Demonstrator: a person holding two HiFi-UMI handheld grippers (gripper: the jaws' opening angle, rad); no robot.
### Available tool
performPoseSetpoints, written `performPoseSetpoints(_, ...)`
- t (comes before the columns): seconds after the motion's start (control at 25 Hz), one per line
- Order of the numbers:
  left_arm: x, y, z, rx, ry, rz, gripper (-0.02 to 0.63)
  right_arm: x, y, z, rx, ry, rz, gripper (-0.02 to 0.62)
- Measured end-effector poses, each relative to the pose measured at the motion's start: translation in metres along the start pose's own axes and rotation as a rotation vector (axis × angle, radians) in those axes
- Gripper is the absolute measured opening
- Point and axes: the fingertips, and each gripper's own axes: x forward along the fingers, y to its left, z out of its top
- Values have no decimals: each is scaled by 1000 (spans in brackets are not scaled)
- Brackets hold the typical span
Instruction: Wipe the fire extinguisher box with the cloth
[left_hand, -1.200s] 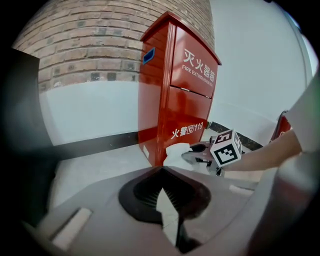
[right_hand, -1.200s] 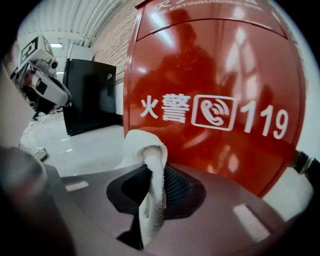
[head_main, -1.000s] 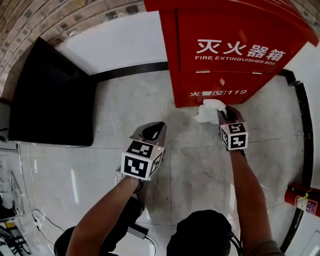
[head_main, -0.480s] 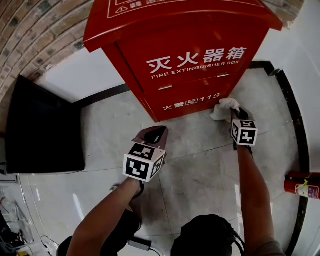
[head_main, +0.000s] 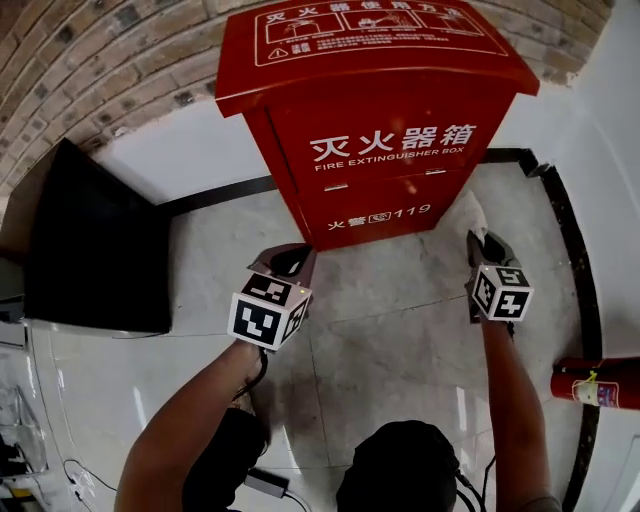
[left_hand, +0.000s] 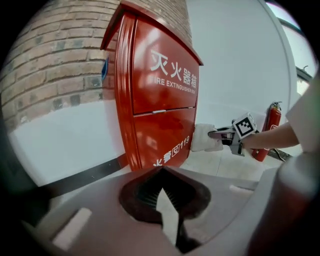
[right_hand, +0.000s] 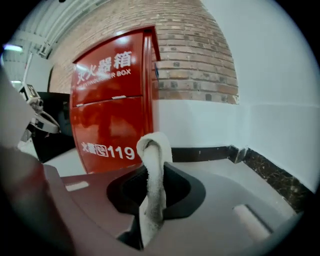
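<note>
The tall red metal fire extinguisher box (head_main: 390, 150) stands upright on the pale grey tiled floor (head_main: 400, 320) against a brick-and-white wall (head_main: 100, 60). Its long axis is vertical and its white-lettered front faces the person. The white terry cloth (head_main: 468, 212) is pinched in the right claw (head_main: 480, 245), just off the box's lower right front corner.

The right gripper view shows the cloth as a folded strip rising upright from between the jaws, looped over at the top. In the head view it is only a small white patch. From the left gripper view the cloth overlaps the box's edge, and whether it touches I cannot tell.

The left claw (head_main: 285, 262) hovers before the box's left corner, jaws a narrow slit apart, with nothing between them.

A second ago the cloth was against the "119" panel. Since then it has moved right, and the head view now takes in the box's sloped lid.

A red extinguisher cylinder (head_main: 600, 385) lies far right, and a black panel (head_main: 90, 250) leans at the left.
</note>
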Motion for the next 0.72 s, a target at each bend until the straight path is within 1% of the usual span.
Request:
performPoseSetpoints(0.12,-20,4,9,33,2,7,0,-15,42,22,-11,-41,107,71)
performPoseSetpoints(0.2,-36,8,16,39,-10,18,0,-23,66,37,-8,-67,165,71)
performPoseSetpoints(0.28,-50,12,26,43,-31,32,0,-30,82,51,-2,-91,204,71)
performPoseSetpoints(0.36,-62,12,37,59,-43,41,0,-40,88,60,3,-101,230,71)
performPoseSetpoints(0.44,-70,6,52,50,-62,49,0,-52,83,67,2,-107,245,71)
performPoseSetpoints(0.52,-74,-7,68,2,-84,49,0,-63,68,76,5,-117,245,71)
performPoseSetpoints(0.6,-71,-30,82,-35,-88,29,0,-73,50,86,12,-130,236,71)
performPoseSetpoints(0.72,-54,-68,105,-22,-85,-21,0,-85,27,101,9,-158,223,71)
